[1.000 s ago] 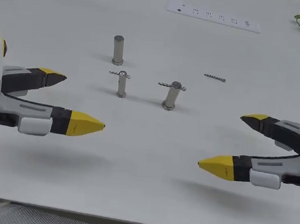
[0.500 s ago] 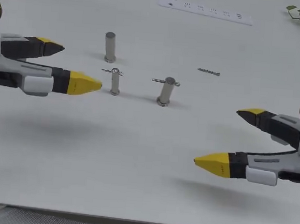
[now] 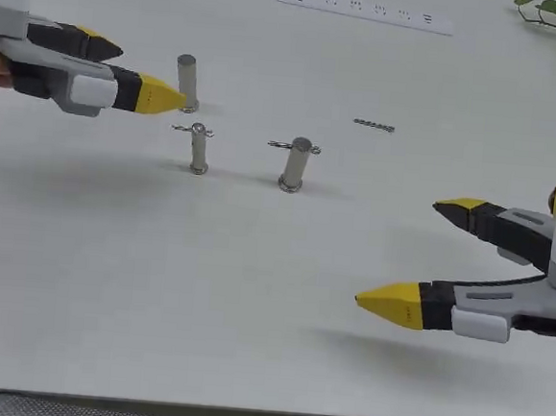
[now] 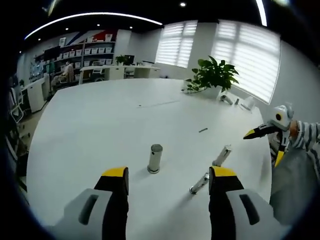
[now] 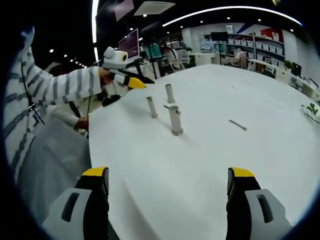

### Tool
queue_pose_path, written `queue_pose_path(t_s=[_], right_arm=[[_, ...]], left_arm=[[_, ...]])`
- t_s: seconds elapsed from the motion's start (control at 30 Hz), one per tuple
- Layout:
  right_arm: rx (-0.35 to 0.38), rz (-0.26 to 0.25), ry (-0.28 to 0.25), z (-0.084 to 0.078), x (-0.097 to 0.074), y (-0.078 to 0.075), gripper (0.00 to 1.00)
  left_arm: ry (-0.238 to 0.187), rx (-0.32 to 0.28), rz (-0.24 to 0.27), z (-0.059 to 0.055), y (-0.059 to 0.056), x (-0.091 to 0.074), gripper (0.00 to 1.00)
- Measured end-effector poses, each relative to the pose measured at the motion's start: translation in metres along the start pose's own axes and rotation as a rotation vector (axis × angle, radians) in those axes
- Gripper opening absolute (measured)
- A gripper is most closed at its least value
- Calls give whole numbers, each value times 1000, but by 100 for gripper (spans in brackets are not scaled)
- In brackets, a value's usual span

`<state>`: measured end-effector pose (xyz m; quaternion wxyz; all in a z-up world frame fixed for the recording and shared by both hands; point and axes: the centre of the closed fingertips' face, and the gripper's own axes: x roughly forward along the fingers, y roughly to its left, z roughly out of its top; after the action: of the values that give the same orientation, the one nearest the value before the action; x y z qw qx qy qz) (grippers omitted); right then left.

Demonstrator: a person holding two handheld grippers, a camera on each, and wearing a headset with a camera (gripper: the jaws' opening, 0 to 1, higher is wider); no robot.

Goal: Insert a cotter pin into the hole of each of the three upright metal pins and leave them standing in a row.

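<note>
The fingers [image 3: 157, 95] of the left gripper [image 3: 152, 75] are spread apart and grasp nothing. At the far left of the head view they hover just beside the bare metal pin [image 3: 185, 82]; the yellow tip is close to its side, though it is not clear whether they touch. In the left gripper view this pin stands upright ahead, between the two open fingers. Just in front of it, nearer the person, stands a second metal pin [image 3: 199, 149] with a cotter pin crossing through its top. To the right of that is a third metal pin [image 3: 294, 164], fitted the same way. Further right, well apart from the pins, the loose cotter pin [image 3: 373, 126] lies flat on the white surface [image 3: 252, 293]. At the far right the right gripper [image 3: 397, 253] hangs above the surface near the person, its fingers also wide open and empty. Two pins appear finished, so the last insertion seems to be the step in hand. The next move probably calls for the left fingers to steady the bare pin. The right fingers would pinch the thin loose cotter pin off the surface and thread it through the hole.
</note>
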<state>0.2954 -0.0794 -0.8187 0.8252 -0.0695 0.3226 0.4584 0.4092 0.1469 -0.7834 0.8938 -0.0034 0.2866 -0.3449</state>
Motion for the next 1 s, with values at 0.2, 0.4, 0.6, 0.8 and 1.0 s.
queue_pose_path(t_s=[0.2,0.4,0.6,0.8,1.0], right_arm=[[10,-5,-2,-1,-1,-1,99],[22,-5,-1,-2,0,0,99],[24,1,-11,0,2,2,99],[27,1,-17,1,3,2,99],[31,-2,-25,3,1,1,99]], left_arm=[[17,35,15,6,7,19,60],[59,11,13,5,11,31,28],[63,47,48,11,21,42,34],[80,61,48,15,33,62,31],[106,60,44,6,40,73,27]])
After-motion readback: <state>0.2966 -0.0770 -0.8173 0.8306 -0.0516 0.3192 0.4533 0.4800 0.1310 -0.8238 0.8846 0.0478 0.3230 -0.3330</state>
